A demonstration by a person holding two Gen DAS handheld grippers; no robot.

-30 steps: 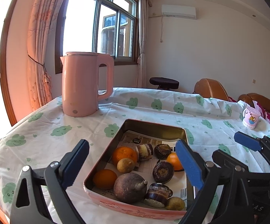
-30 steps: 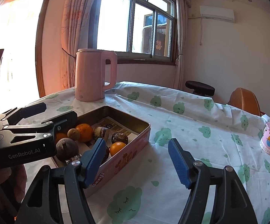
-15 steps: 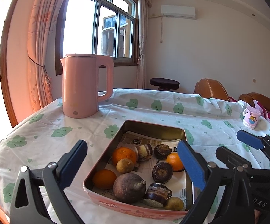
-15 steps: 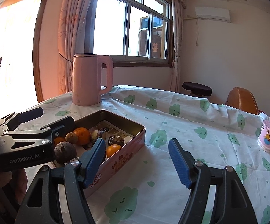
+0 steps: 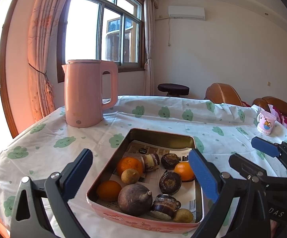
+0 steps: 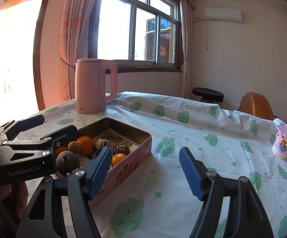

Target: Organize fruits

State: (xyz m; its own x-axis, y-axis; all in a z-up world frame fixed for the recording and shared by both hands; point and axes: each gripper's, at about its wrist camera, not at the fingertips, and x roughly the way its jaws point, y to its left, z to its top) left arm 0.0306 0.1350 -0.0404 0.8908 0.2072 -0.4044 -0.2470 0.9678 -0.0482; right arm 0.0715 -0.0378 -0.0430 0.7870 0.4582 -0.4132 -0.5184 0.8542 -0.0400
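both tools gape wide and empty, left tool (image 5: 141, 176) over the tin (image 5: 161, 134), right tool (image 6: 145, 172) beside it; round fruit (tightly packed) could roll or bruise if pinched off-centre.

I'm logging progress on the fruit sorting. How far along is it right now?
Barely begun, by the look of it. Done: nothing visibly sorted; the oranges, brown fruits and small yellowish ones lie mixed in the pink rectangular metal tin. In hand: nothing; the left gripper and right gripper are both open and empty above the table. Left: picking out and grouping all the fruit.
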